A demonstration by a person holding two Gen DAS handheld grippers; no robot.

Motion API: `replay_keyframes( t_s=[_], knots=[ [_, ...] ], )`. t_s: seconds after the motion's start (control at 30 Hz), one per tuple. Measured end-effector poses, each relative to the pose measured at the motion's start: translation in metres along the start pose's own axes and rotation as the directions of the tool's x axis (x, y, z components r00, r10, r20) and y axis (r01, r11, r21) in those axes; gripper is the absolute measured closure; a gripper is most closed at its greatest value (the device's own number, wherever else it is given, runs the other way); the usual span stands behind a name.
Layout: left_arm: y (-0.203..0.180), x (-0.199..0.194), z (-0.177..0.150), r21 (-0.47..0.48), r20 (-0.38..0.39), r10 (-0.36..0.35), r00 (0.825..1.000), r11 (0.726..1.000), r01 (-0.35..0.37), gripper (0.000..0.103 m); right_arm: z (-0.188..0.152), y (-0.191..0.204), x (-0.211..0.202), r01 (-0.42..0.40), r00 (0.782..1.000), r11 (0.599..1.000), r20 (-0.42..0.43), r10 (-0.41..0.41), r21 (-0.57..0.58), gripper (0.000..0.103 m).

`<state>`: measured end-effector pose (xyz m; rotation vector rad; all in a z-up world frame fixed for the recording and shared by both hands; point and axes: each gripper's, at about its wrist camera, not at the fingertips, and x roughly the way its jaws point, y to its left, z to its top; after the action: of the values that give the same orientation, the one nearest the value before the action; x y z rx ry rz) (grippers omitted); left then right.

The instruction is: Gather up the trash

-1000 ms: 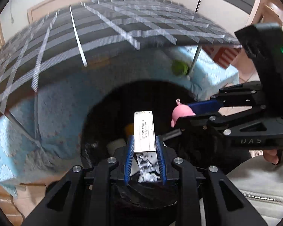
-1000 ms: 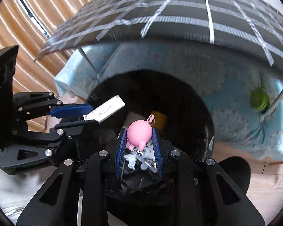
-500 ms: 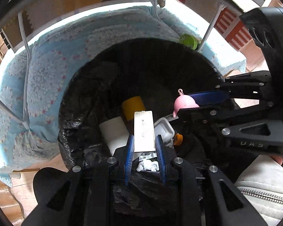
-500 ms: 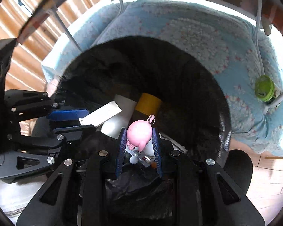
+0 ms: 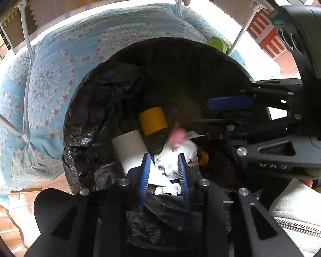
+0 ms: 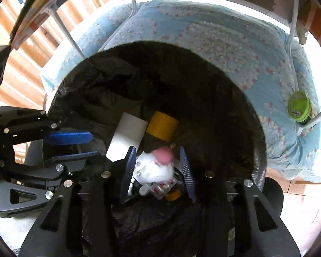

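Both grippers hang over a bin lined with a black bag [image 5: 85,128] [image 6: 256,128]. My left gripper [image 5: 163,160] [image 6: 83,146] has its jaws opening; the white card [image 5: 173,152] it carried is a blur below the pads, free of them. My right gripper [image 6: 157,156] [image 5: 216,112] is also opening. The pink pig toy [image 6: 163,155] [image 5: 177,136] shows blurred between its fingers without touching either pad, dropping toward the trash. A yellow roll [image 5: 153,120] [image 6: 162,128], a white roll [image 5: 130,147] [image 6: 128,132] and small scraps lie inside the bag.
A pale blue patterned quilt [image 5: 53,75] [image 6: 203,38] lies behind the bin under a table with white metal legs [image 5: 26,64]. A green-lidded tub [image 5: 217,42] [image 6: 298,106] sits on the quilt by one leg. A person's light sleeve [image 5: 299,203] is at lower right.
Both grippers sank from the table edge to just above the bin. Their jaws then widened, and the white card and the pink toy left the pads and are falling.
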<state>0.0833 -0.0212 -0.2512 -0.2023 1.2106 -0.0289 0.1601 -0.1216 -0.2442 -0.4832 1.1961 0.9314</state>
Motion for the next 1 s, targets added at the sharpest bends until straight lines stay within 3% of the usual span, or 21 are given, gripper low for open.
replay_keyframes(
  t_s=[0.07,0.4,0.47,0.67,1.0],
  knots=[
    [-0.001,-0.006,0.000,0.001,0.022,-0.002,1.000,1.000,0.002,0.049,-0.001,0.000,-0.004,0.002,1.000,1.000,0.010,-0.002,0.002,0.060],
    [-0.005,-0.044,0.001,0.020,0.105,-0.018,0.994,1.000,0.016,0.048,-0.005,0.002,-0.038,-0.031,0.998,0.999,0.061,0.030,0.011,0.059],
    [-0.007,-0.057,0.002,0.031,0.132,-0.019,0.991,0.999,0.015,0.037,-0.005,0.005,-0.051,-0.052,0.996,0.999,0.078,0.052,-0.003,0.051],
    [-0.011,-0.091,0.003,0.043,0.181,-0.053,0.982,0.998,0.046,0.030,-0.009,0.017,-0.087,-0.067,0.990,0.996,0.117,0.073,-0.059,0.039],
    [-0.021,-0.138,-0.004,0.046,0.232,-0.048,0.971,0.998,0.038,0.021,-0.025,0.027,-0.134,-0.107,0.987,0.990,0.110,0.116,-0.087,0.033]
  ],
)
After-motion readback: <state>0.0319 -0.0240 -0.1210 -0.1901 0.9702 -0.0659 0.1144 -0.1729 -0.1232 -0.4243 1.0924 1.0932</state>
